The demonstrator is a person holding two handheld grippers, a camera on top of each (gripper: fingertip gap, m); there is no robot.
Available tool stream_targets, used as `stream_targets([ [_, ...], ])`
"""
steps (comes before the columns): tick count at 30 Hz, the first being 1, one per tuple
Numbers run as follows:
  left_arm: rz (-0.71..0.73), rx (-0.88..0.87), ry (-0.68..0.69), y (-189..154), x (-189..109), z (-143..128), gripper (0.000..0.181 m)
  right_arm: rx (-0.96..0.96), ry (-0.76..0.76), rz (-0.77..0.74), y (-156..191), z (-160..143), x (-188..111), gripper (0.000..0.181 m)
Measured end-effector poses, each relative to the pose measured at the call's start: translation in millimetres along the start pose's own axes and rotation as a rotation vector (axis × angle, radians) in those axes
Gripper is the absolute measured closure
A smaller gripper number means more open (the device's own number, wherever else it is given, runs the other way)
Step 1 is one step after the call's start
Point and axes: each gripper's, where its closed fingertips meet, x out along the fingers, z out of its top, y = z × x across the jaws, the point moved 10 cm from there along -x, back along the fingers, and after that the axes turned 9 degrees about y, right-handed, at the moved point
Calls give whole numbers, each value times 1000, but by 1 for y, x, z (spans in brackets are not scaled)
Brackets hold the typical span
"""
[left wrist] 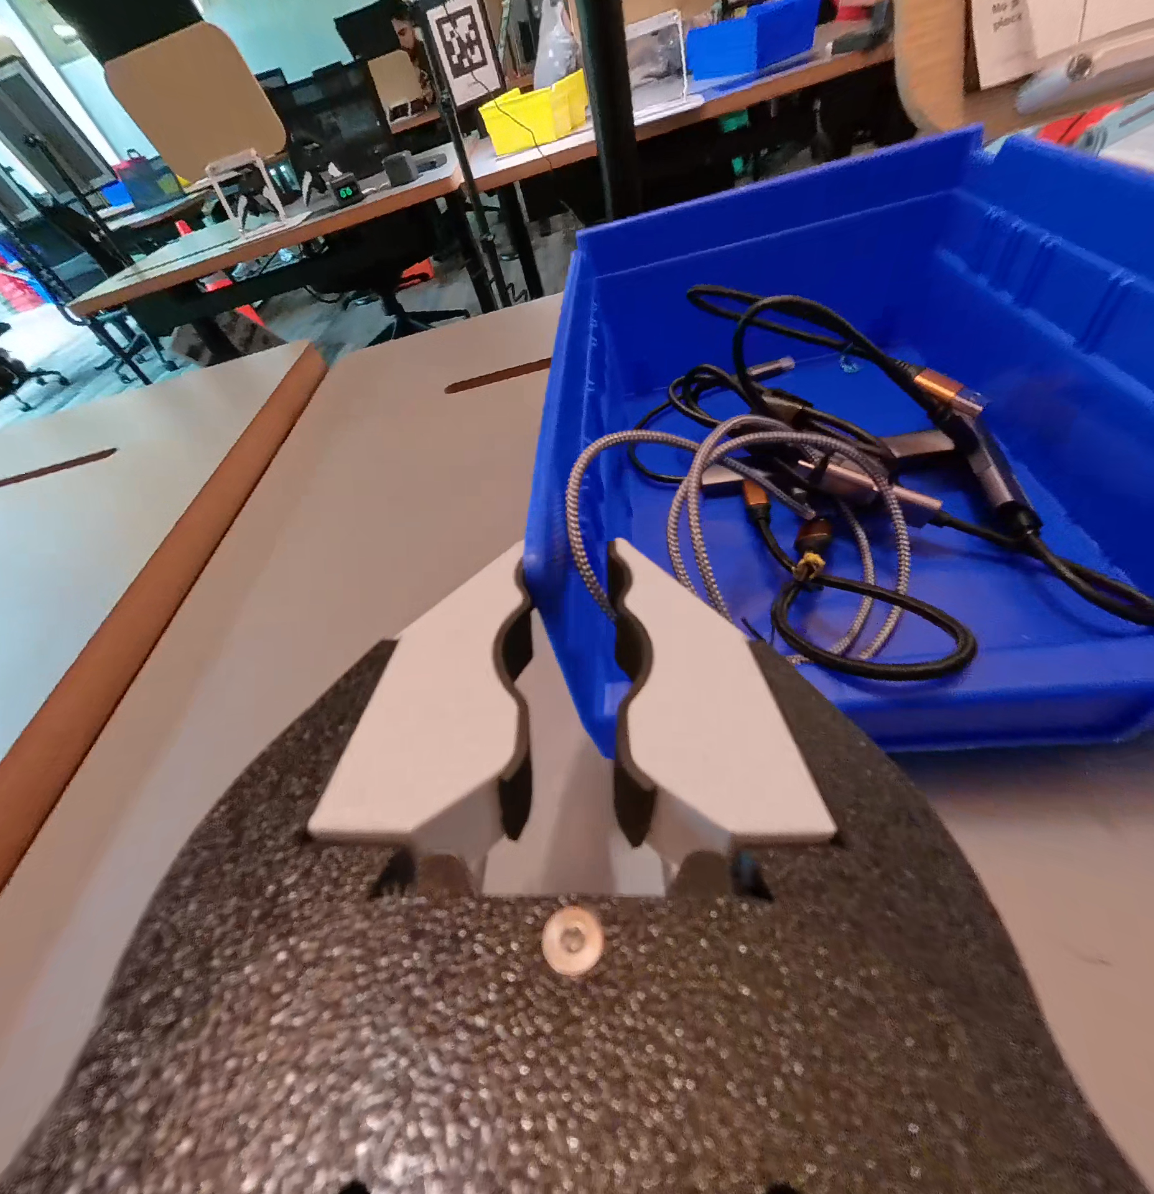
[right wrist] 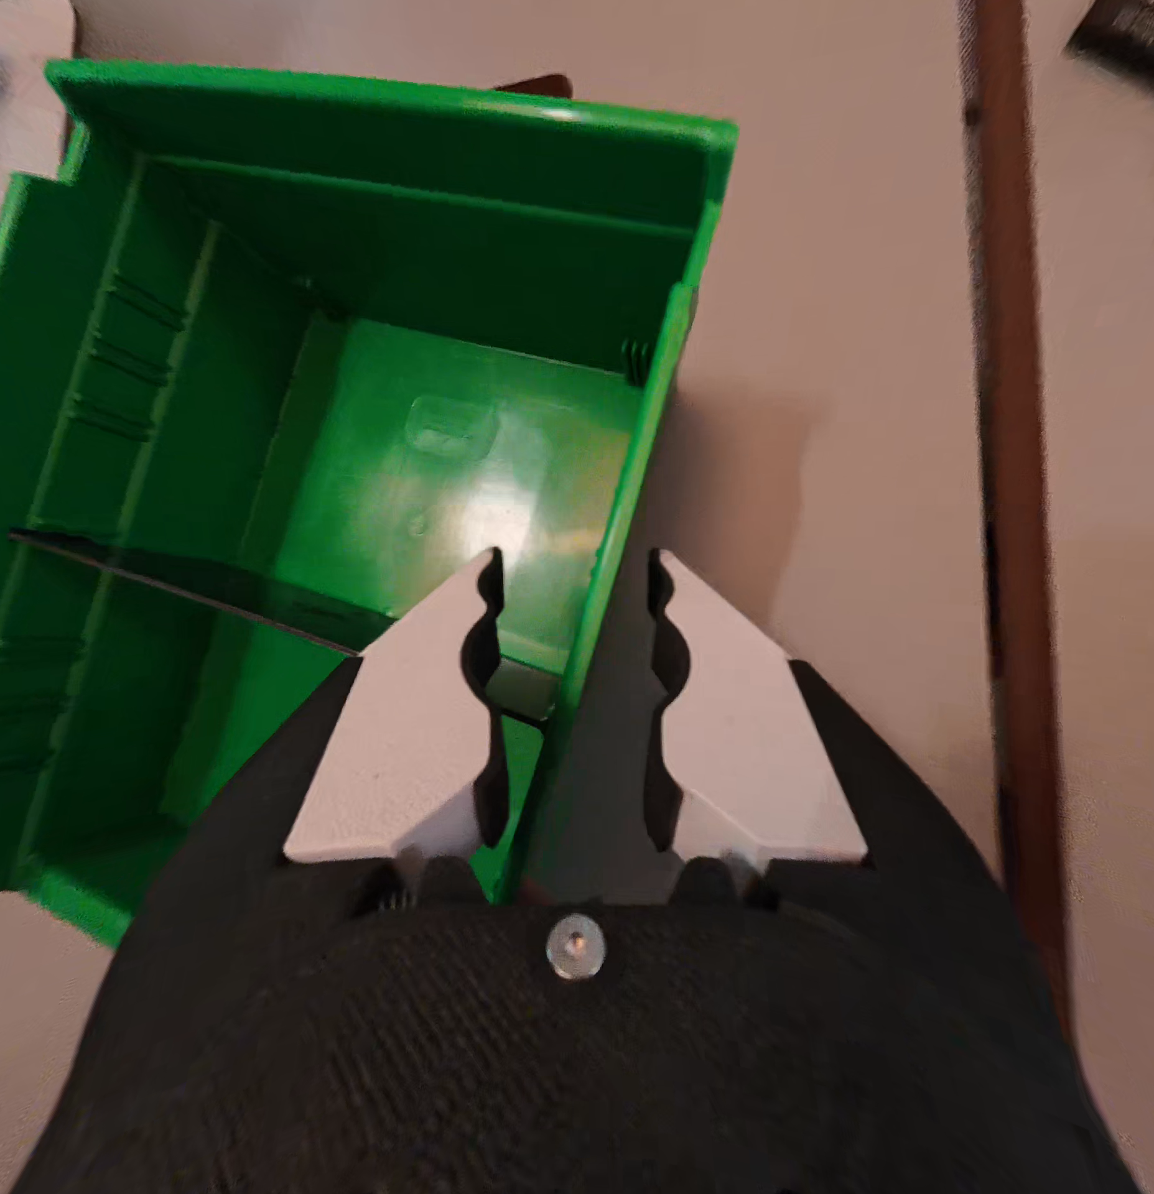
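Note:
My left gripper [left wrist: 569, 557] stands at the near left corner of a blue plastic bin [left wrist: 787, 213]. One grey finger is outside the wall and one inside, and the rim fills the gap, so it is shut on the wall. Several tangled cables [left wrist: 820, 491], black and braided grey with metal plugs, lie in the bin. My right gripper [right wrist: 574, 555] is open over a green plastic bin [right wrist: 393, 123] and straddles its right wall, with the left finger inside and the right finger outside. A thin black divider [right wrist: 193, 575] crosses the green bin; otherwise it looks empty.
Both bins sit on a pale table [left wrist: 367, 517] with a brown edge seam [left wrist: 173, 549]; the seam also shows in the right wrist view [right wrist: 1007, 452]. Behind are desks, chairs, a yellow bin [left wrist: 535, 116], a black pole [left wrist: 609, 110] and a seated person.

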Motion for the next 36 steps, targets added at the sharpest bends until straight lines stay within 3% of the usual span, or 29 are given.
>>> stream_targets([
  [1,10,23,15,-2,-1,2,156,-46,-26,-41,3,0,-4,130],
  [4,75,58,8,-8,-13,18,128,-183,-114,-156,12,-3,-22,113],
  [8,48,64,-75,-31,-31,58,125,-349,-275,-236,31,-12,-49,107],
  [10,22,99,-54,-48,-28,71,127,-442,-318,-256,43,-19,-51,106],
  [13,36,90,68,-58,-12,70,123,-479,-365,-315,57,-31,-51,104],
  [19,52,-105,238,-22,2,41,114,-548,-526,-396,77,-67,-68,109],
  [24,119,-3,217,-2,7,27,167,-489,-502,-615,56,-82,-45,121],
  [28,185,37,207,8,13,24,166,-465,-574,-621,54,-85,-34,141],
  [31,216,-19,188,15,15,22,166,-535,-614,-677,53,-79,-29,122],
  [36,286,-123,165,23,19,21,167,-572,-661,-658,39,-57,-22,119],
])
